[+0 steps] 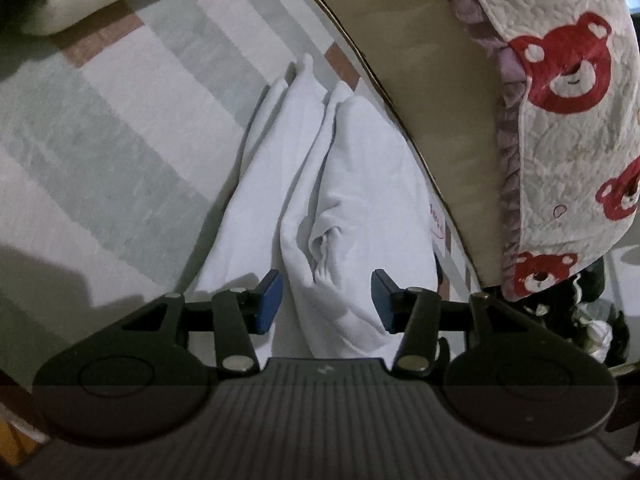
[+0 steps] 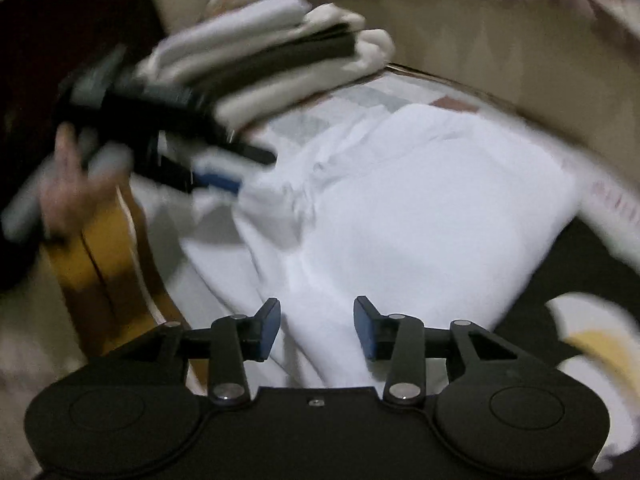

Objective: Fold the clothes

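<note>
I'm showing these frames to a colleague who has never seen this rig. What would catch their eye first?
Probably the white garment bunched in folds across the striped bed sheet, filling the middle of both views. Next, the quilt with red bears hanging at the right edge of the left wrist view. Then the stack of folded clothes behind the blurred left gripper.

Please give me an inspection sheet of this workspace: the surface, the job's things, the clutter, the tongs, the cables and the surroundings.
Surface: striped bedsheet.
Job's things: white garment lying bunched in long folds; folded stack behind it.
Clutter: nothing seen.
Tongs: left tongs open over the garment; right tongs open, holding nothing.
Cables: nothing seen.
Surroundings: bear-print quilt over a beige panel; right view is blurred.
</note>
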`<move>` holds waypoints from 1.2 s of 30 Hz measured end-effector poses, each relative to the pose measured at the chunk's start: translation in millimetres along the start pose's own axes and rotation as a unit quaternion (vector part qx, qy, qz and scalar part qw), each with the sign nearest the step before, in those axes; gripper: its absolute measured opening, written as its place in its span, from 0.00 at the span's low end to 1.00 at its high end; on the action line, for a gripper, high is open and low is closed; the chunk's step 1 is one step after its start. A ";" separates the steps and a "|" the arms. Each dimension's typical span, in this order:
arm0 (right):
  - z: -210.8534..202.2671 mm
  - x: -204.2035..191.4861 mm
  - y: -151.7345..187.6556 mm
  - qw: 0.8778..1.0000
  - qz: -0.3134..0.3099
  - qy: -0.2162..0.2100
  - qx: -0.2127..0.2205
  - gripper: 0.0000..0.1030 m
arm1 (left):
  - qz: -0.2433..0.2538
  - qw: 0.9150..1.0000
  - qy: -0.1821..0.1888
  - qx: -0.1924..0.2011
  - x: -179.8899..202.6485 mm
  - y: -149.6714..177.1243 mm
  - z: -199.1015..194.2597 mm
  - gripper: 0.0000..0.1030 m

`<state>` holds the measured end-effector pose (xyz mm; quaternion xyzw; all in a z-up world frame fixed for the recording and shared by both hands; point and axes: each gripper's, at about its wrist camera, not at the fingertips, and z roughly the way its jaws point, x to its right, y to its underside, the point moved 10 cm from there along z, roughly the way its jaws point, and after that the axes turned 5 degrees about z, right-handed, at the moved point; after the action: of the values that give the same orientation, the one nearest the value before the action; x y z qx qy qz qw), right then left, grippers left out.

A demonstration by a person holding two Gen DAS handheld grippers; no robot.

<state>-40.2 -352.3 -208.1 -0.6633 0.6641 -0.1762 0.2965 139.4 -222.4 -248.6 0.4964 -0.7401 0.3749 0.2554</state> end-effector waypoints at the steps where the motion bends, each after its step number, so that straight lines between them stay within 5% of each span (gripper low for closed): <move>1: -2.9 2.0 4.8 1.000 -0.007 0.012 0.000 0.45 | 0.005 1.000 -0.004 -0.003 0.8 0.7 2.7 0.49; 7: -17.4 14.3 1.0 0.997 0.013 0.068 0.042 0.44 | 0.060 0.997 -0.032 -0.040 14.2 23.5 19.7 0.51; 11: -14.6 32.5 -3.8 0.994 0.058 0.083 0.048 0.45 | 0.110 0.990 -0.084 -0.005 21.5 12.5 39.6 0.54; 13: -14.8 35.9 0.3 0.993 0.069 0.080 0.048 0.45 | 0.154 0.982 -0.105 0.015 30.3 9.0 44.6 0.45; 14: -14.9 36.0 1.8 0.993 0.067 0.081 0.049 0.45 | 0.170 0.979 -0.109 0.023 35.2 8.8 41.2 0.29; 17: -15.9 32.2 1.9 0.994 0.051 0.085 0.054 0.52 | 0.219 0.967 -0.120 0.047 50.3 8.2 30.8 0.12; 20: -17.1 33.2 3.6 0.993 0.038 0.095 0.059 0.53 | 0.267 0.952 -0.132 0.071 66.1 7.6 20.0 0.09; 24: -18.6 38.8 5.6 0.992 0.051 0.096 0.055 0.53 | 0.239 0.958 -0.116 0.109 81.0 -2.1 -15.8 0.09; 29: -16.2 39.6 13.3 0.994 0.066 0.078 0.036 0.54 | 0.187 0.964 -0.184 0.038 30.4 6.7 -3.1 0.09; 31: -12.0 37.8 19.6 0.995 0.065 0.073 0.024 0.54 | 0.195 0.960 -0.198 0.030 29.8 5.4 0.0 0.09; 35: -6.4 32.8 25.3 0.996 0.065 0.055 0.008 0.58 | 0.282 0.933 -0.213 0.077 63.2 1.2 -15.2 0.09; 36: -5.6 31.3 26.5 0.997 0.066 0.050 0.004 0.59 | 0.281 0.934 -0.207 0.078 65.0 1.5 -19.6 0.09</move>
<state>-62.6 -382.5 -225.4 -0.6071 0.7197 -0.1919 0.2769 113.6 -241.5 -188.8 0.3531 -0.8545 0.3763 -0.0589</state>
